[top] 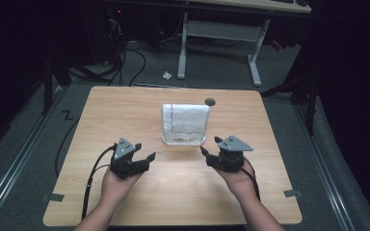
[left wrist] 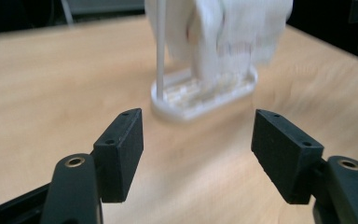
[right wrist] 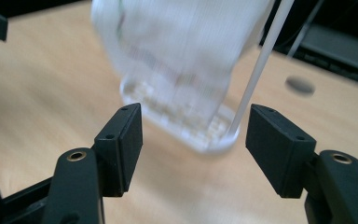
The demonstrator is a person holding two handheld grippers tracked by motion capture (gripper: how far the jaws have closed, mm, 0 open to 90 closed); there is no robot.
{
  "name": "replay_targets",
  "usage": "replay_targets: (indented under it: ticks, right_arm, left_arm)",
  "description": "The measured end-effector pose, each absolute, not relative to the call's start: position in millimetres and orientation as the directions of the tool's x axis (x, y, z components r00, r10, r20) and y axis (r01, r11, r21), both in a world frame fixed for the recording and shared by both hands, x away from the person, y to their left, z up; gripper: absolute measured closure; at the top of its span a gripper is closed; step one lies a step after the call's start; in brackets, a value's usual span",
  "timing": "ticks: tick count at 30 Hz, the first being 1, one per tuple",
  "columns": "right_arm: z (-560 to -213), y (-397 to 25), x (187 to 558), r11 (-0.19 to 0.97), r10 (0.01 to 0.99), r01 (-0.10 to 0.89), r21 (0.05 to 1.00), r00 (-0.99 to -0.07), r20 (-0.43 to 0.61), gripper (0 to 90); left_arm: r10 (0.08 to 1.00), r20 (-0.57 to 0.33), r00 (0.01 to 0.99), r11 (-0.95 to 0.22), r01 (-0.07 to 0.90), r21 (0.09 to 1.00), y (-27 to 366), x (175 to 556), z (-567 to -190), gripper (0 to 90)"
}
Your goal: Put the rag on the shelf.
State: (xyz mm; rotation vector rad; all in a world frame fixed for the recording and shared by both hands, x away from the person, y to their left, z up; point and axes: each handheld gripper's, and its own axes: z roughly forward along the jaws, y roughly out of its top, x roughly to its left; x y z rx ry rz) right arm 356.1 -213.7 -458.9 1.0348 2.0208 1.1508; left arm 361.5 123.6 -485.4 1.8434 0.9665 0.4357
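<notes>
Mid-table: white cloth point(top: 185, 118), draped over a thin-wire rack point(top: 183, 141), standing upright on the wooden table point(top: 125, 110). Hangs in folds so both faces stay reachable, probably why the hands come in from either side.

Left gripper point(top: 144, 150): jaws spread wide, nothing between them, short of the rack's near-left corner, not touching. Right gripper point(top: 210, 144): same, jaws wide apart, empty, just off the near-right corner. Mirrored and angled inward, which looks like lining up for a 2-sided grab at the cloth's lower edge. A judgement, not seen.

High view gives the layout: 2 forearms in from the bottom, rack centred between them, small dark disc point(top: 210, 101) on the table behind the rack, apart from it.

Left gripper view adds close detail past the left gripper point(left wrist: 198, 154): oval slotted base of the rack point(left wrist: 205, 95), 1 upright rod point(left wrist: 160, 56) at its end, cloth point(left wrist: 233, 37) bunched and blurred above.

Right gripper view, looking past the right gripper point(right wrist: 193, 149), gives the other end: a slanted rod point(right wrist: 261, 60) rising from the base point(right wrist: 214, 140), cloth point(right wrist: 177, 42) smeared by blur with a faint dark line near its edge, disc point(right wrist: 299, 85) beyond.

Cannot tell from the gripper views whether the cloth is clipped or just hung.
</notes>
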Motion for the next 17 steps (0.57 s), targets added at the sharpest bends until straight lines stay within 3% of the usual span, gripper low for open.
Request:
replay_targets:
  ticks: [2,5,11,15,17]
  right_arm:
    - [-475,-215,348,0.339,0.842,0.360,0.869,-0.529,-0.110,36.7]
    - [-499,-217,337,0.353,0.841,0.401,0.845,-0.533,-0.098,36.5]
    - [-527,-228,313,0.355,0.843,0.449,0.820,-0.534,-0.073,38.7]
    - [-530,-233,316,0.324,0.858,0.474,0.819,-0.512,-0.043,38.7]
    - [-531,-232,317,0.331,0.855,0.472,0.817,-0.516,-0.049,38.6]
  left_arm:
    - [0.763,-0.156,0.628,-0.213,0.472,0.855,127,354,-499,37.5]
    - [0.741,-0.201,0.641,-0.229,0.523,0.821,125,338,-519,35.2]
    - [0.759,-0.038,0.650,-0.367,0.475,0.800,111,319,-531,30.6]
    - [0.763,-0.147,0.629,-0.287,0.534,0.795,117,329,-533,31.6]
    - [0.763,-0.157,0.627,-0.283,0.542,0.791,119,332,-534,31.0]
